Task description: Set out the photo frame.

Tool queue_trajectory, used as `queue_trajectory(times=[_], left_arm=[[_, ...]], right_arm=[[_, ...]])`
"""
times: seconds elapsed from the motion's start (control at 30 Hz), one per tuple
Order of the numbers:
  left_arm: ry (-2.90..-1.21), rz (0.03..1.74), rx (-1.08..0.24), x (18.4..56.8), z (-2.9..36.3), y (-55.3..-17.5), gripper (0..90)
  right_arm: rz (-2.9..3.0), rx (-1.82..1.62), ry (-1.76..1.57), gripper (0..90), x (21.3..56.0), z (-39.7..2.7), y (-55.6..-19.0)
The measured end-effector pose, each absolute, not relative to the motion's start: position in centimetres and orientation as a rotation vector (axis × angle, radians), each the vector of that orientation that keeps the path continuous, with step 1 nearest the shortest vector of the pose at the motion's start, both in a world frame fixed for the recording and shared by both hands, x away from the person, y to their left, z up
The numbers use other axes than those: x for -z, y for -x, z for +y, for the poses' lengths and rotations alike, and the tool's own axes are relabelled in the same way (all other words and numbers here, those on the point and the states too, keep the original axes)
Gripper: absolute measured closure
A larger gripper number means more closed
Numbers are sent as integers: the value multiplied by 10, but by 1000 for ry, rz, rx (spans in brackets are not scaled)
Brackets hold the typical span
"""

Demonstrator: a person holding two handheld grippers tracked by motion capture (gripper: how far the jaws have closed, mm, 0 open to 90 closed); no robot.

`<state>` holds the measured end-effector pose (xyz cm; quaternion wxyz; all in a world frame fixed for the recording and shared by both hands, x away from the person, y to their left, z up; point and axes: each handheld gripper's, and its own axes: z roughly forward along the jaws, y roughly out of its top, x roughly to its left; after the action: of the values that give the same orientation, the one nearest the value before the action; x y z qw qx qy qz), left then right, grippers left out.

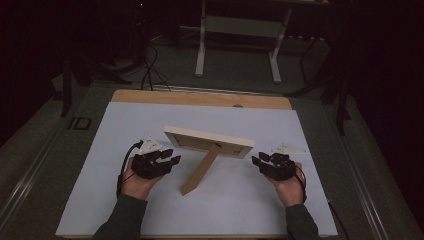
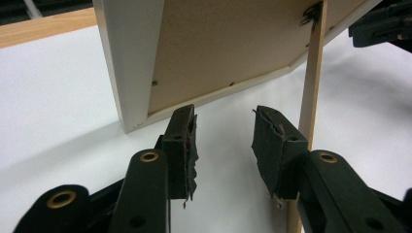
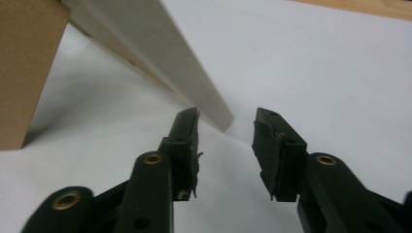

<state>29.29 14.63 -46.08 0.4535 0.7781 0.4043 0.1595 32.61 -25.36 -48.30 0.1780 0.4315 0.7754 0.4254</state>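
Observation:
A pale wooden picture frame (image 1: 207, 141) stands on the white sheet with its brown back facing me, propped by a wooden leg (image 1: 201, 169) that slants toward me. My left gripper (image 1: 170, 157) rests just beside the frame's left end, jaws apart and nothing between them. In the left gripper view the fingertips (image 2: 224, 121) stop short of the frame's lower corner (image 2: 136, 116), with the leg (image 2: 313, 73) to the right. My right gripper (image 1: 259, 161) sits by the frame's right end, open and empty. Its view has the frame's white edge (image 3: 165, 53) just ahead of the tips (image 3: 227, 116).
The white sheet (image 1: 150, 200) covers most of a wooden table, whose bare strip (image 1: 200, 98) shows at the far edge. Beyond it, a white desk stand (image 1: 240, 30) and cables (image 1: 147, 70) lie on the dark floor.

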Motion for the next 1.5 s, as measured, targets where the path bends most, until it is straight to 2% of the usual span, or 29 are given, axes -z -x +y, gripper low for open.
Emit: queue_trajectory(times=[0.17, 0.27, 0.5, 1.03, 1.5], left_arm=[[-1906, 986, -389, 457, 145, -291, 695], [-1904, 993, -399, 454, 143, -292, 738], [-1865, 1020, -412, 449, 138, -297, 897], [-1831, 1054, -481, 441, 119, -318, 900], [-1841, 1060, -480, 441, 117, -322, 899]], right_arm=[[2139, -1232, -1222, 831, 474, -254, -327], [2127, -1254, -1223, 894, 471, -252, -328], [2128, -1284, -1220, 899, 467, -246, -335], [2116, -1317, -1232, 898, 461, -235, -351], [2125, -1411, -1239, 899, 456, -234, -355]])
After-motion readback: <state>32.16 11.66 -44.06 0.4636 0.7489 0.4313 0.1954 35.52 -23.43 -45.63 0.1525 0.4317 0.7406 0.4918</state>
